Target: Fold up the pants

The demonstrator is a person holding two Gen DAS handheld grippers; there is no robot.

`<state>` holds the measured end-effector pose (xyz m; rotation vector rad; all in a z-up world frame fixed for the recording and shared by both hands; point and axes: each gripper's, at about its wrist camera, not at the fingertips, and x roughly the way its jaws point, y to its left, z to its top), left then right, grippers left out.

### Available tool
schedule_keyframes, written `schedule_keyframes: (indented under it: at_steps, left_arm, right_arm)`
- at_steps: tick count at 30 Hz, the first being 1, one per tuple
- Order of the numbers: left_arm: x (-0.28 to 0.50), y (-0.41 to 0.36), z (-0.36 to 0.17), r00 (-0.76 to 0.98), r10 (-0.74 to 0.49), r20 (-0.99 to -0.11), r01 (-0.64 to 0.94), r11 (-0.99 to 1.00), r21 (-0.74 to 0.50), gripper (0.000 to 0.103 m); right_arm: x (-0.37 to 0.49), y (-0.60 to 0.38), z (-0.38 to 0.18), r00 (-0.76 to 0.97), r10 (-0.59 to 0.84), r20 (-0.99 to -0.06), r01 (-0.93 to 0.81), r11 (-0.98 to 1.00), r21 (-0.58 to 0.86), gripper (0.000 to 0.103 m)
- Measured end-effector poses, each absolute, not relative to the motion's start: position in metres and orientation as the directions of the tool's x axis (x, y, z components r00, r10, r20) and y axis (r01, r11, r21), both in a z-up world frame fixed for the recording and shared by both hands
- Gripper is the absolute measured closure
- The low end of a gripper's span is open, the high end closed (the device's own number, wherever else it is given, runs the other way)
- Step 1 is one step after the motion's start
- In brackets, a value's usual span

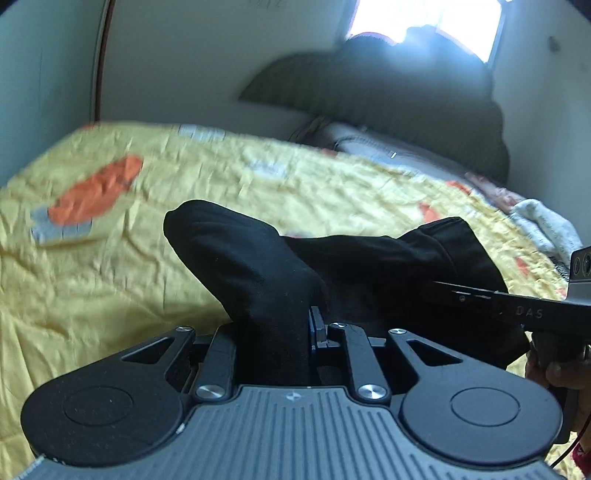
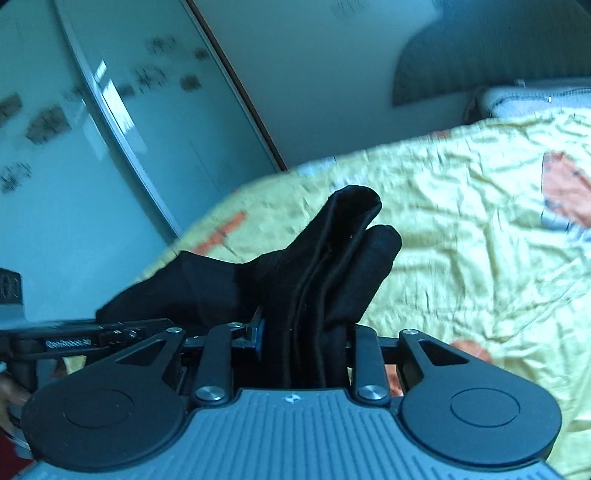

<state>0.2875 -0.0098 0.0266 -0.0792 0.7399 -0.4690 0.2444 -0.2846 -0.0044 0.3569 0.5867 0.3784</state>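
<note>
The black pants (image 1: pixel 332 266) hang bunched between my two grippers above a yellow bedspread (image 1: pixel 110 288). My left gripper (image 1: pixel 273 332) is shut on one bunch of the black cloth, which hides its fingertips. My right gripper (image 2: pixel 303 339) is shut on another bunch of the pants (image 2: pixel 325 266), several folded layers sticking up past the jaws. The right gripper also shows at the right edge of the left wrist view (image 1: pixel 517 310), and the left gripper shows at the left edge of the right wrist view (image 2: pixel 74 341). Both grippers are close together.
The bedspread (image 2: pixel 461 229) has orange and grey patches and covers a bed. A dark pillow (image 1: pixel 388 96) and a white blanket (image 1: pixel 546 229) lie at the bed's far end under a bright window (image 1: pixel 424 22). A glossy wardrobe door (image 2: pixel 92 129) stands beside the bed.
</note>
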Motion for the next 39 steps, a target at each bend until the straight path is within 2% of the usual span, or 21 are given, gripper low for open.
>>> schedule_keyframes:
  at_steps: [2, 4, 5, 7, 8, 9, 11, 15, 18, 20, 23, 26, 27, 29, 34, 37, 39]
  left_arm:
    - [0.292, -0.006, 0.015, 0.630, -0.423, -0.651, 0.349, 0.903, -0.249, 0.085]
    - [0.297, 0.004, 0.007, 0.603, -0.451, -0.657, 0.325, 0.892, -0.314, 0.085]
    - [0.298, 0.010, 0.004, 0.588, -0.464, -0.663, 0.306, 0.886, -0.349, 0.079]
    - [0.298, 0.020, 0.000, 0.567, -0.475, -0.673, 0.261, 0.879, -0.399, 0.064]
    - [0.296, 0.026, -0.002, 0.561, -0.481, -0.673, 0.246, 0.874, -0.419, 0.061]
    - [0.293, 0.031, -0.004, 0.555, -0.489, -0.672, 0.236, 0.868, -0.437, 0.061]
    - [0.287, 0.040, -0.007, 0.547, -0.503, -0.669, 0.217, 0.857, -0.467, 0.060]
    - [0.270, 0.053, -0.008, 0.545, -0.505, -0.670, 0.180, 0.850, -0.495, 0.059]
    - [0.267, 0.055, -0.010, 0.565, -0.473, -0.676, 0.159, 0.866, -0.473, 0.052]
    - [0.267, 0.055, -0.010, 0.578, -0.458, -0.675, 0.136, 0.870, -0.474, 0.052]
    - [0.262, 0.048, -0.006, 0.614, -0.397, -0.682, 0.120, 0.901, -0.417, 0.051]
    - [0.246, 0.041, 0.008, 0.657, -0.326, -0.679, 0.107, 0.933, -0.343, 0.056]
    - [0.238, 0.039, 0.013, 0.678, -0.300, -0.671, 0.110, 0.944, -0.311, 0.054]
    - [0.223, 0.031, 0.021, 0.698, -0.258, -0.668, 0.110, 0.960, -0.256, 0.044]
    - [0.197, 0.007, 0.022, 0.693, -0.266, -0.670, 0.169, 0.963, -0.208, 0.034]
    - [0.200, -0.009, 0.009, 0.695, -0.165, -0.700, 0.165, 0.984, -0.068, 0.034]
    - [0.199, -0.004, 0.008, 0.685, -0.181, -0.706, 0.146, 0.983, -0.111, 0.036]
  right_arm:
    - [0.251, -0.282, -0.017, 0.756, 0.414, -0.507, -0.217, 0.890, 0.402, 0.075]
    - [0.255, -0.289, -0.026, 0.743, 0.413, -0.527, -0.186, 0.884, 0.430, 0.069]
    - [0.255, -0.295, -0.028, 0.739, 0.420, -0.527, -0.166, 0.872, 0.461, 0.062]
    - [0.250, -0.302, -0.029, 0.738, 0.420, -0.528, -0.148, 0.865, 0.480, 0.057]
    - [0.245, -0.303, -0.028, 0.743, 0.406, -0.532, -0.146, 0.874, 0.463, 0.053]
    - [0.239, -0.302, -0.024, 0.752, 0.382, -0.537, -0.142, 0.890, 0.434, 0.047]
    - [0.225, -0.301, -0.016, 0.779, 0.303, -0.549, -0.120, 0.931, 0.344, 0.043]
    - [0.191, -0.297, 0.004, 0.855, 0.149, -0.498, -0.077, 0.984, 0.162, 0.041]
    - [0.172, -0.287, 0.010, 0.864, 0.243, -0.441, -0.190, 0.969, 0.160, 0.041]
    - [0.173, -0.273, 0.004, 0.824, 0.296, -0.484, -0.262, 0.955, 0.139, 0.043]
    - [0.184, -0.256, -0.013, 0.792, 0.222, -0.569, -0.233, 0.971, 0.055, 0.043]
    - [0.174, -0.255, -0.004, 0.817, 0.202, -0.540, -0.186, 0.979, 0.084, 0.041]
    - [0.167, -0.253, 0.001, 0.827, 0.228, -0.514, -0.206, 0.973, 0.099, 0.042]
    - [0.156, -0.249, 0.005, 0.832, 0.255, -0.492, -0.239, 0.966, 0.097, 0.039]
    - [0.154, -0.236, -0.006, 0.794, 0.258, -0.551, -0.260, 0.963, 0.076, 0.036]
    - [0.158, -0.234, -0.010, 0.795, 0.249, -0.554, -0.236, 0.967, 0.096, 0.036]
    - [0.154, -0.235, -0.003, 0.800, 0.239, -0.550, -0.217, 0.970, 0.105, 0.035]
